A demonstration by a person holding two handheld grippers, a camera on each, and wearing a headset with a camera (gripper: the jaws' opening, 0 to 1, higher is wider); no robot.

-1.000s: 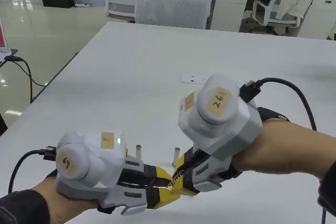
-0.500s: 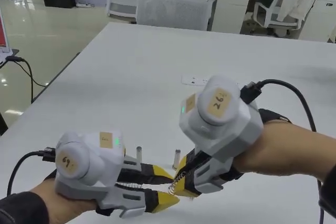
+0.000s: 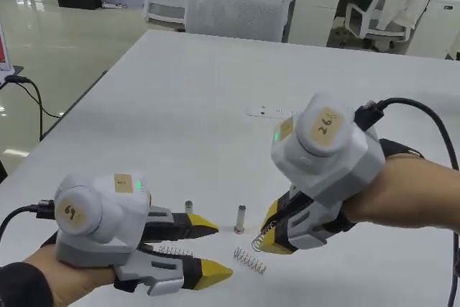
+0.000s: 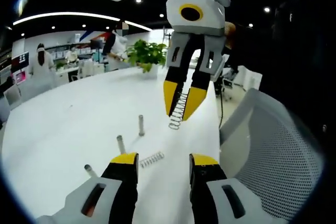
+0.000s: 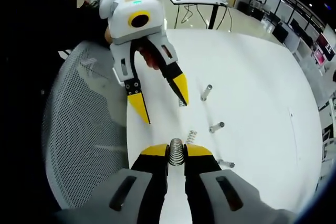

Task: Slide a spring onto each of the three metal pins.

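Held spring [image 5: 176, 151] was pinched by one end btwn the jaws of the right gripper [image 5: 176, 157], w/ the rest sticking out past the tips. It hung just above the surface [image 3: 180, 106], near side of the right pin [image 3: 240, 218] and a bit to its right. Loose spring [image 3: 249, 260] lay flat just nearer than that pin. Left pin [image 3: 189, 208] stood upright beside it, and a 3rd pin [image 4: 89, 170] further left. All 3 looked bare, so prob. early in the task.

Left gripper [image 3: 214, 248] had its jaws spread wide, holding nothing, low at near left.

Risks:
- Free end of the held spring could wobble & miss or snag the pin top.
- A harder squeeze might squash the coils or ping the spring out.
- A nudge could roll the loose spring away.

Pose: right gripper was raised, tilted down & left toward the pins. Left gripper was about level, pointing right.
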